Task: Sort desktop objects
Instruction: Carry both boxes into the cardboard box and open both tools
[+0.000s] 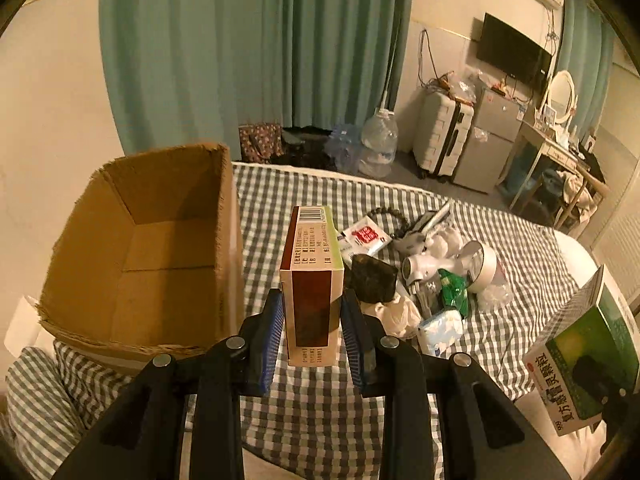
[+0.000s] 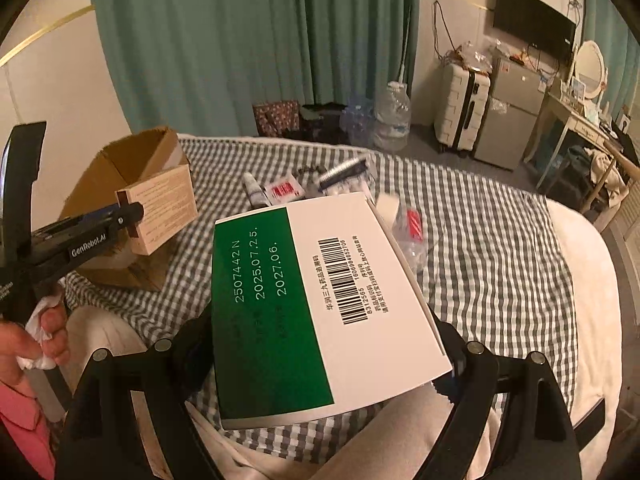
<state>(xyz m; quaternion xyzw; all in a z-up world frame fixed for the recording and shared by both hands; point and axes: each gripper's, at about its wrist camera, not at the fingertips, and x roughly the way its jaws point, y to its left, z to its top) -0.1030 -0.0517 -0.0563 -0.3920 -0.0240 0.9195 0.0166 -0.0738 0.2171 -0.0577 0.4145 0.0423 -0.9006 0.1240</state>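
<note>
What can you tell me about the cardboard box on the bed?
The cardboard box is plain brown corrugated card, open at the top, with ragged, torn edges and no flaps showing. What shows of its inside looks empty. It sits tipped toward the camera on the gray-and-white checked bedspread near the bed's left edge, with something white under its lower corner. In the left wrist view the left gripper holds a brown medicine box just right of it; whether the two touch is unclear.

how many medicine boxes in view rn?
2. The brown-and-tan medicine box is clamped in the left gripper, beside the cardboard box. The green-and-white medicine box is clamped in the right gripper. The clutter pile may hide more.
</note>
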